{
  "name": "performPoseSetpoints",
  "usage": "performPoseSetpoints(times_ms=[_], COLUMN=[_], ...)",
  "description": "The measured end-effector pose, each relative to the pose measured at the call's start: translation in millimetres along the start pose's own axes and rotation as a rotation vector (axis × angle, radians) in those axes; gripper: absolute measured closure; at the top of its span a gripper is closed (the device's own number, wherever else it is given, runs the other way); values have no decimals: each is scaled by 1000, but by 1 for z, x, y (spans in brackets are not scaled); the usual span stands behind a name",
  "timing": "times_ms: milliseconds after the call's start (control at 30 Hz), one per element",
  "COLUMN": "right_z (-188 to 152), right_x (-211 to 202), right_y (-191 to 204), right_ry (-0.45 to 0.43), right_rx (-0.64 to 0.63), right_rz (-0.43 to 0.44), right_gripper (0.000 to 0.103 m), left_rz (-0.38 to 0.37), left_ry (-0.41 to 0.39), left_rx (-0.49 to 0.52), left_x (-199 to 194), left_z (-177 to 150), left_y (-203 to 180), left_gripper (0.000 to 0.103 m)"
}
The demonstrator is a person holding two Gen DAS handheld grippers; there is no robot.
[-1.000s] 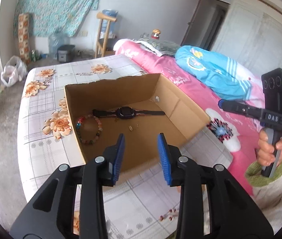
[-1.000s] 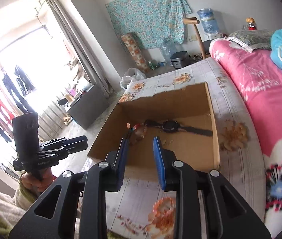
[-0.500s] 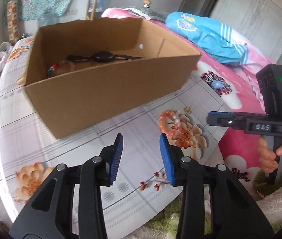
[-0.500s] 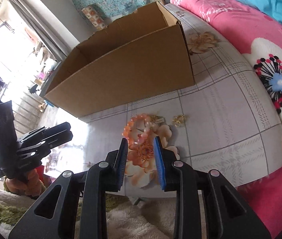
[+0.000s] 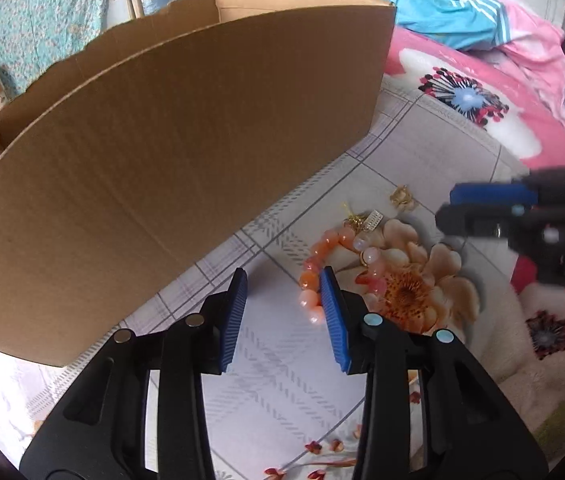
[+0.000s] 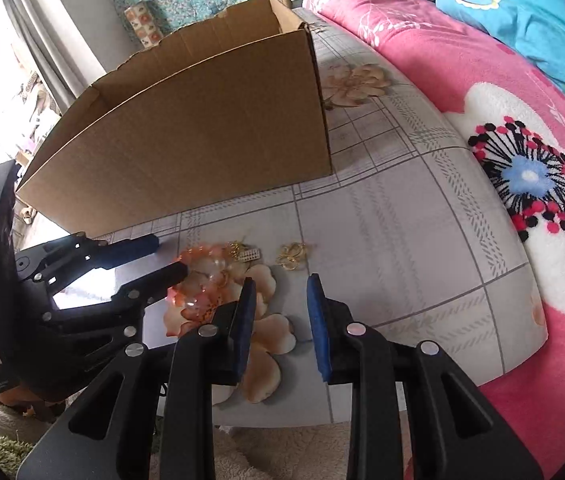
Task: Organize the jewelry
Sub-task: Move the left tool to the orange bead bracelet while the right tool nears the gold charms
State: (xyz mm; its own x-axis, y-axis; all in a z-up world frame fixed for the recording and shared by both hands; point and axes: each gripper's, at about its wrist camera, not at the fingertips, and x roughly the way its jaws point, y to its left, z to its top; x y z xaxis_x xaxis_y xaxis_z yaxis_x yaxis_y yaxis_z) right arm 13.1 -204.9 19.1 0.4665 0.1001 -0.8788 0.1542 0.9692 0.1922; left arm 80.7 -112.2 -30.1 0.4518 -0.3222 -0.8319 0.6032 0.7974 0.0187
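Jewelry loose on floral tablecloth (image 6: 402,220), before cardboard box (image 5: 170,152): orange bead bracelet (image 5: 324,264), gold pieces (image 6: 292,256) beside it. None boxed per these views; box interior hidden. Left gripper (image 5: 284,312): jaws apart, empty, bracelet just beyond right pad. Right gripper (image 6: 280,320): apart, empty, short of gold pieces. All pickups remain.
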Motion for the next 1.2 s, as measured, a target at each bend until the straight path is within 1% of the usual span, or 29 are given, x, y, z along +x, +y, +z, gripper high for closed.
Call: performPoseSetpoints(times_ms=[67, 167, 267, 433, 567, 633, 733, 800, 900, 967, 1067, 1133, 1200], right_z=[1, 3, 5, 7, 5, 5, 5, 5, 6, 6, 6, 6, 6], right_x=[2, 4, 7, 9, 10, 9, 4, 0, -3, -2, 2, 9, 16], right_y=[-4, -7, -8, -3, -3, -4, -5, -3, -1, 3, 7, 14, 22], right_ry=[2, 4, 8, 2, 4, 0, -18, -36, -55, -54, -41, -26, -12], right_rx=[3, 3, -2, -38, -40, -32, -26, -26, -27, -29, -47, -74, -116], right_rz=[3, 6, 12, 13, 7, 5, 10, 15, 29, 50, 69, 65, 29], right_gripper=[77, 77, 77, 77, 77, 77, 77, 77, 77, 77, 78, 78, 80], left_rz=[6, 7, 33, 79, 111, 117, 123, 108, 58, 26, -43, -79, -99], left_ry=[10, 29, 46, 71, 80, 80, 77, 52, -8, -43, -93, -92, -81], left_rx=[-5, -43, -68, -141, -199, -230, -252, -260, -283, -297, -304, -305, -295], left_x=[-3, -8, -15, -26, -34, -38, -43, -50, -67, -77, -86, -80, -72], left_z=[-4, -10, -21, -38, -51, -56, -61, -63, -66, -67, -68, -65, -58], left_y=[4, 18, 35, 66, 89, 99, 108, 110, 113, 115, 113, 107, 94], left_gripper=[65, 65, 65, 65, 65, 65, 65, 65, 65, 65, 65, 65, 65])
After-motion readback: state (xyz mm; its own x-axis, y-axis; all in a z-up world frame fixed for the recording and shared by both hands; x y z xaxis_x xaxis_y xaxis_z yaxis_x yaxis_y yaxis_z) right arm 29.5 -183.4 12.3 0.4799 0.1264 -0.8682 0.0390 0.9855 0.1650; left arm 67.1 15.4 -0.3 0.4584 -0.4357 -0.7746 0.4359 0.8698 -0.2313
